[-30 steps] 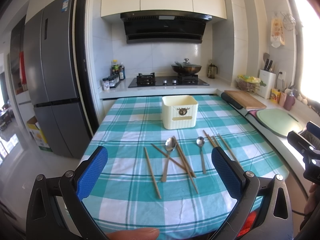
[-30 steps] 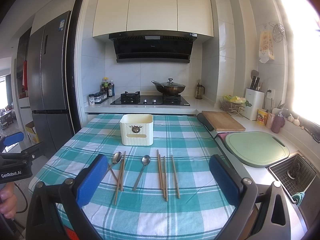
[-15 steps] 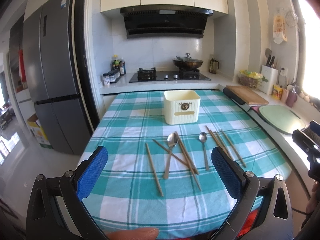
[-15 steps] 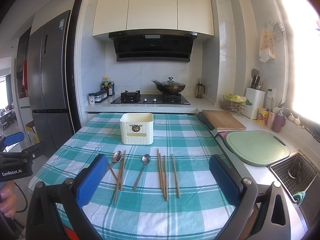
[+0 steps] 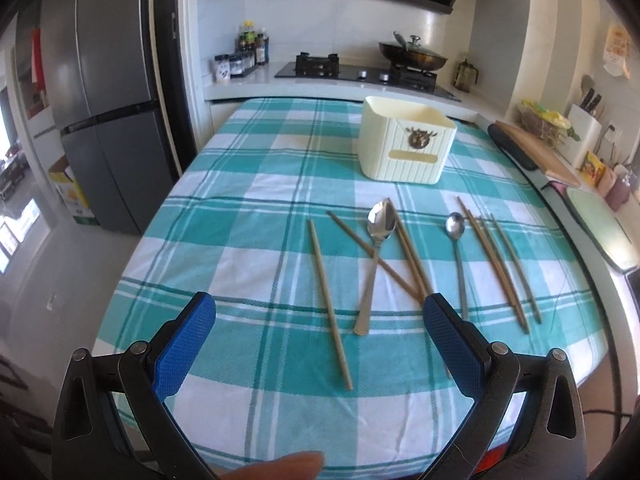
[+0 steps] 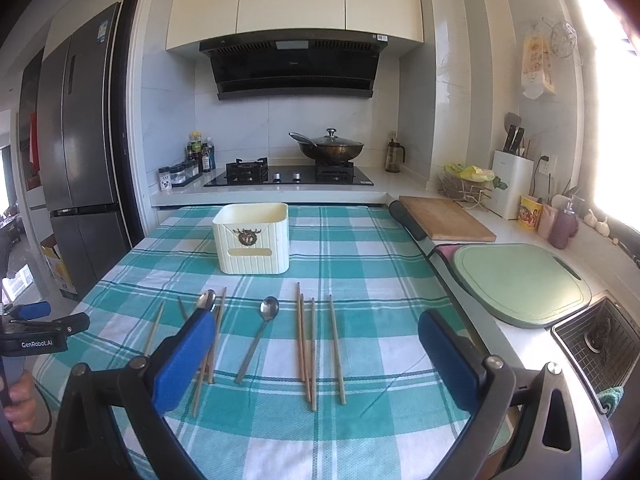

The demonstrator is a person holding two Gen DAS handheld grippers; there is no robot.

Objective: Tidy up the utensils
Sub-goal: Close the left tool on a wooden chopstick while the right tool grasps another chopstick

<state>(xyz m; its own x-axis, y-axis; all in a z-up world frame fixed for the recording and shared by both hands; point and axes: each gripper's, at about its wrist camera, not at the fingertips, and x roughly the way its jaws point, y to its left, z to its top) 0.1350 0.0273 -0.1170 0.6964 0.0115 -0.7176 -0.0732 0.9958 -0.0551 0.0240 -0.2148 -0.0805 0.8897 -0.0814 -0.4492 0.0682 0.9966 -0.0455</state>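
Left gripper [image 5: 318, 344] and right gripper [image 6: 312, 360]: both wide open, empty. Wooden chopsticks [image 5: 330, 304] and steel spoons [image 5: 380, 226] lie loose mid-tablecloth, near the front edge; cream ribbed plastic bin [image 5: 404, 152] stands behind them. Judgement: take the lone leftmost stick first, pinching mid-length, low.

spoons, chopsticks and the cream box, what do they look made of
Spoons: metal by the look, their bowls shiny and mirror-like; one handle looks gold-toned.
Chopsticks: likely wood or bamboo, matte tan, no gloss.
Box: probably plastic, smooth cream walls with moulded ribs and a dark emblem.
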